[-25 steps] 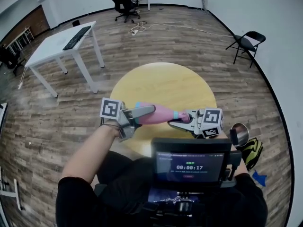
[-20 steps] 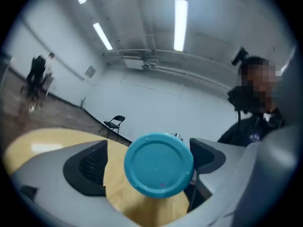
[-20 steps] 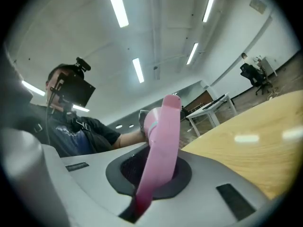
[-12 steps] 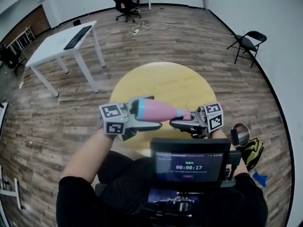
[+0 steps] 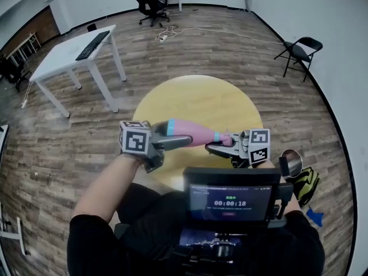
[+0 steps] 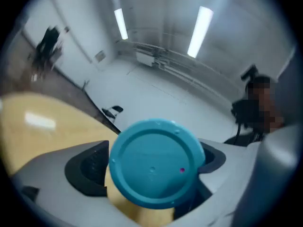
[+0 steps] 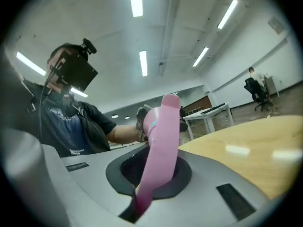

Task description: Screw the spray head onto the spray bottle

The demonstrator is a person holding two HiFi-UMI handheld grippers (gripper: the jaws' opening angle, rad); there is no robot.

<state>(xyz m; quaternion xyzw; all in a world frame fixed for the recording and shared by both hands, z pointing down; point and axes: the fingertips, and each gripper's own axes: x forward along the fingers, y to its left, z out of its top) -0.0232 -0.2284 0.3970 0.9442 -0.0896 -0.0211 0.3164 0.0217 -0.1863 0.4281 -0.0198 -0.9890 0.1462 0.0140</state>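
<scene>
Left gripper [image 5: 172, 141] clamps my spray bottle [image 5: 192, 134] by its teal base, long axis running left-right above the table [image 5: 195, 94]; right gripper [image 5: 221, 149], pinching the spray head [image 5: 226, 140], meets its neck.

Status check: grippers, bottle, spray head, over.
Left gripper shut on spray bottle, held sideways over table. Right gripper shut on spray head at its neck. Nothing between them.

Right gripper [image 7: 150, 176] clamped on pink spray head [image 7: 163, 136], yellow table [image 7: 251, 160] beside, person's arm [image 7: 120, 134] behind
</scene>
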